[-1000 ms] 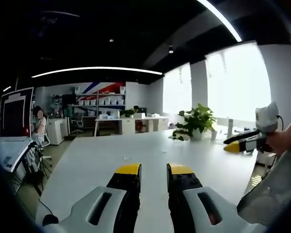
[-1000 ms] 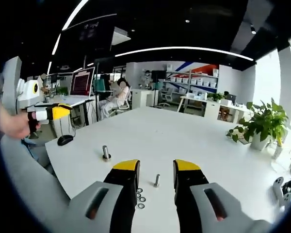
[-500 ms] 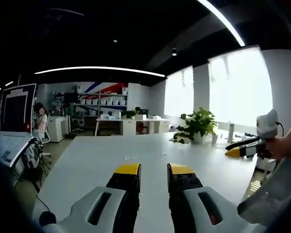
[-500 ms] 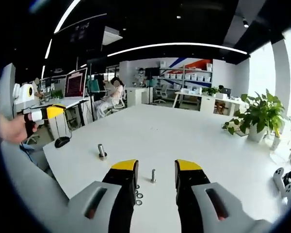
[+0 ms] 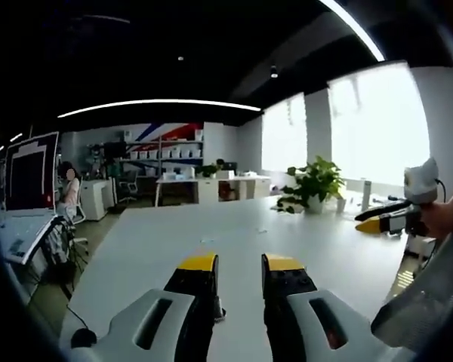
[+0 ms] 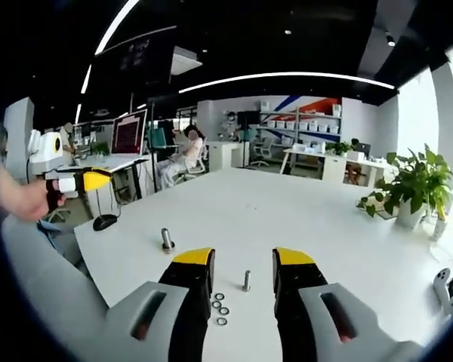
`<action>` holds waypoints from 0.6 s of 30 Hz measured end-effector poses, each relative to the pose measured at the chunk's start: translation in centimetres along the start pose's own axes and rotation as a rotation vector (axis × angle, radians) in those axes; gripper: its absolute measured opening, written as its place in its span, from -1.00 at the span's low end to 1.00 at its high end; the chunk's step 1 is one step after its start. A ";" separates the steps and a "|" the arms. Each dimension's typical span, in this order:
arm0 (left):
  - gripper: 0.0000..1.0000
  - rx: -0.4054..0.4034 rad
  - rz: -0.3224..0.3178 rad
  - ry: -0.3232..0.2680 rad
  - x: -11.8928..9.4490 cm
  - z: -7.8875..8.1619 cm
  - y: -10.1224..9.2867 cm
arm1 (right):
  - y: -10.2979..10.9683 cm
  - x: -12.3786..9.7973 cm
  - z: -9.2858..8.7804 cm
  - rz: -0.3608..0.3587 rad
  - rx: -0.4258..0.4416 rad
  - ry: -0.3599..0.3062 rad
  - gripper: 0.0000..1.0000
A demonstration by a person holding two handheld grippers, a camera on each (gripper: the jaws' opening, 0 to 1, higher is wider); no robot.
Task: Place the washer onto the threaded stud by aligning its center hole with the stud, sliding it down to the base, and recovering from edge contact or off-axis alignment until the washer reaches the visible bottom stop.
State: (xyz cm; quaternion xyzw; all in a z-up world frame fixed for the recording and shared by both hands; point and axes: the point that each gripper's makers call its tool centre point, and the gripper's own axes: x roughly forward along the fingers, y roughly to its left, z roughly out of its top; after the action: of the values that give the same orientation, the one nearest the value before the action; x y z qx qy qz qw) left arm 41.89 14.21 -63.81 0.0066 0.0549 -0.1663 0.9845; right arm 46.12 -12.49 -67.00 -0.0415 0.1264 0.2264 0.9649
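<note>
In the right gripper view a short threaded stud point(image 6: 246, 280) stands upright on the white table point(image 6: 287, 219), just past the gap of my right gripper point(image 6: 243, 260), which is open and holds nothing. Several small washers point(image 6: 220, 308) lie flat beside the left jaw, to the left of the stud. A taller bolt point(image 6: 166, 240) stands farther left. My left gripper point(image 5: 240, 264) is open and bare over the table point(image 5: 211, 226); a small dark upright piece point(image 5: 220, 309) shows by its left jaw. The left gripper point(image 6: 79, 182) is held off the table's left edge.
A black mouse point(image 6: 104, 222) lies near the table's left corner, also seen as the mouse point(image 5: 81, 338). A potted plant point(image 6: 408, 192) stands far right and a controller point(image 6: 449, 286) lies at the right edge. A hand holds the right gripper point(image 5: 389, 219). A seated person point(image 6: 183, 151) works beyond.
Both views have shifted slightly with the hands. The left view has dipped, bringing the mouse and the small upright piece into sight. The stud, washers and bolt have not moved.
</note>
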 end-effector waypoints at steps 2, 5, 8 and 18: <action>-0.58 -0.001 -0.001 -0.002 -0.1 0.3 0.0 | 0.2 0.1 0.2 0.017 -0.004 -0.007 -0.35; -0.58 0.021 0.013 -0.008 -0.2 0.4 0.1 | 0.2 0.2 0.3 0.026 -0.004 -0.016 -0.34; -0.58 0.018 0.019 -0.004 -0.1 0.0 0.2 | -0.3 0.5 -0.1 0.027 0.019 -0.017 -0.33; -0.58 0.013 0.028 -0.019 0.0 0.3 0.5 | 0.2 1.9 -2.2 0.084 -0.004 0.021 -0.33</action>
State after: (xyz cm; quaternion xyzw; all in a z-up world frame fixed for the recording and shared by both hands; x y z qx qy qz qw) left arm 42.10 14.68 -63.49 0.0120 0.0443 -0.1532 0.9871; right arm 47.22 -11.82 -69.59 -0.0406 0.1375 0.2663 0.9532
